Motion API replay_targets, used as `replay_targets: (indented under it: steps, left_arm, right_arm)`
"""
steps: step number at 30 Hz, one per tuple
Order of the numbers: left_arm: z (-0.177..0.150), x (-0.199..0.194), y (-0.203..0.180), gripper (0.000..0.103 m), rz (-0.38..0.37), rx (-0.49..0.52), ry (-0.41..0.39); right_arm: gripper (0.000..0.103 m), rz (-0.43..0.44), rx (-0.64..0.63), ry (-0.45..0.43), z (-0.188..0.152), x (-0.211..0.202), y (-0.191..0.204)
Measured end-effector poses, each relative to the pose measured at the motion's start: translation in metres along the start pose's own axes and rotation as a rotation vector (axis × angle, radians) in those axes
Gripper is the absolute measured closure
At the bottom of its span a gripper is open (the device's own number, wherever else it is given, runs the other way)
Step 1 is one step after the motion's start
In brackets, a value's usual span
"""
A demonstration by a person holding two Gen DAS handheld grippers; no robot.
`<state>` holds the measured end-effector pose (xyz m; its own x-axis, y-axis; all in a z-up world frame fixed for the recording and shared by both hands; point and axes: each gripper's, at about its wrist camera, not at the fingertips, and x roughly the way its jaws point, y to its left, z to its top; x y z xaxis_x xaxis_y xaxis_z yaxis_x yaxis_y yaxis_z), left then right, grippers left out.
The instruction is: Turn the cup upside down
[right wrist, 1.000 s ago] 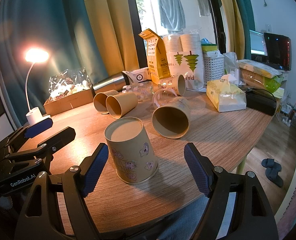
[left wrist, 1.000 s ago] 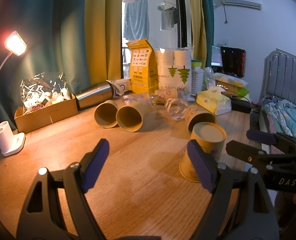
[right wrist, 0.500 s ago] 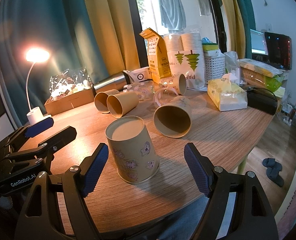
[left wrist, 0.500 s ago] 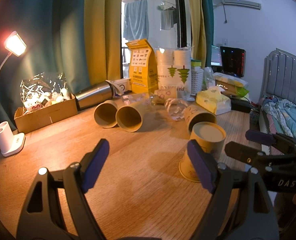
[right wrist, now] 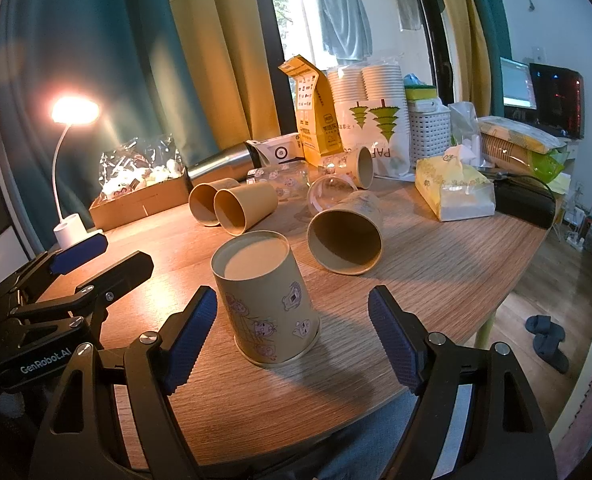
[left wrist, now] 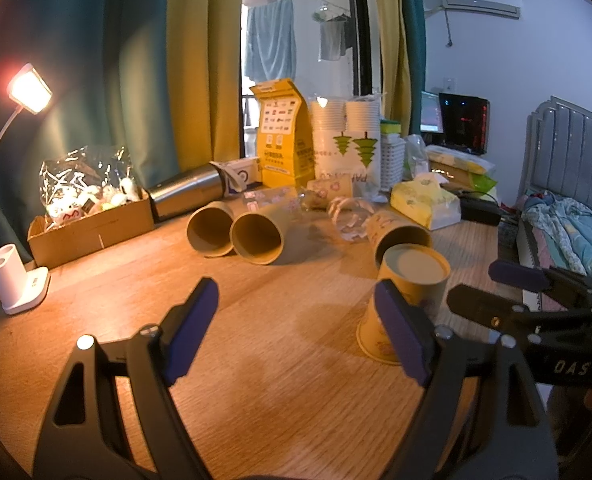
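A yellow paper cup with cartoon prints stands upside down on the wooden table, base up. My right gripper is open, its blue pads either side of the cup and a little nearer, not touching it. The same cup shows in the left wrist view, partly behind the right pad of my left gripper, which is open and empty above bare table. The right gripper also shows at the right edge there.
Several paper cups lie on their sides: one just behind the upturned cup, two further left. A lit desk lamp, a cardboard box, a steel flask, cup stacks and a tissue pack line the back.
The right gripper has drawn back and down slightly from the upturned cup, which stays put. The left gripper has hardly moved.
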<state>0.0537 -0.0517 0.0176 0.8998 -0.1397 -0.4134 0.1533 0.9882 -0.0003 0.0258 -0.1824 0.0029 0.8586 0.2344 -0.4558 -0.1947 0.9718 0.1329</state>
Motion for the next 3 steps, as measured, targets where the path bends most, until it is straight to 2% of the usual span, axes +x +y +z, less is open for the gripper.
replay_targets:
  steps: [3]
  left_arm:
    - [0.0000,-0.0001,0.0005,0.021,0.001,-0.005,0.003]
  right_arm:
    - [0.022,0.002,0.002,0.001,-0.0001,0.0001,0.0005]
